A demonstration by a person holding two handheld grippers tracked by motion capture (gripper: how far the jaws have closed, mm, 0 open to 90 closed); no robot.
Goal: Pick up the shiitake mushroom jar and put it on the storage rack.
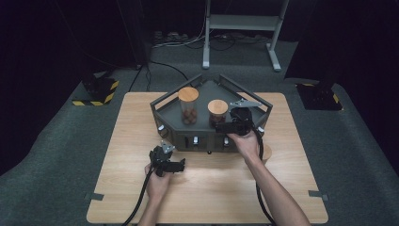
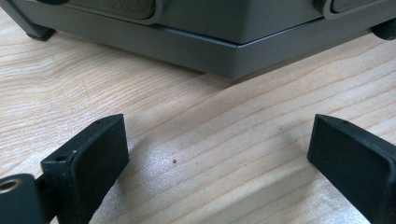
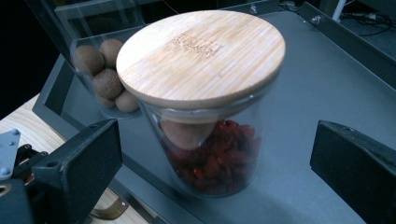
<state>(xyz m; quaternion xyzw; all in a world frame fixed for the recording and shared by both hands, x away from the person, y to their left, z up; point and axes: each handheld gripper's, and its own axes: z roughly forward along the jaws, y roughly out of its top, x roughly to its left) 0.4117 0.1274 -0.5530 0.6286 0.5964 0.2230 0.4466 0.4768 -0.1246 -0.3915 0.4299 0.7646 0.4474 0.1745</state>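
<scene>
Clear round glass jar (image 3: pixel 205 140) with a flat bamboo lid (image 3: pixel 201 56) stands upright, axis vertical, on the smooth grey angular tray (image 3: pixel 322 88), dark red dried fruit inside. The right gripper (image 3: pixel 217 163) frames it, black blocky jaws spread wide, touching nothing. A taller jar (image 1: pixel 188 106) of brown balls stands just beside. The left gripper (image 2: pixel 219 158) hovers spread over the grainy wooden table (image 2: pixel 210 140)
</scene>
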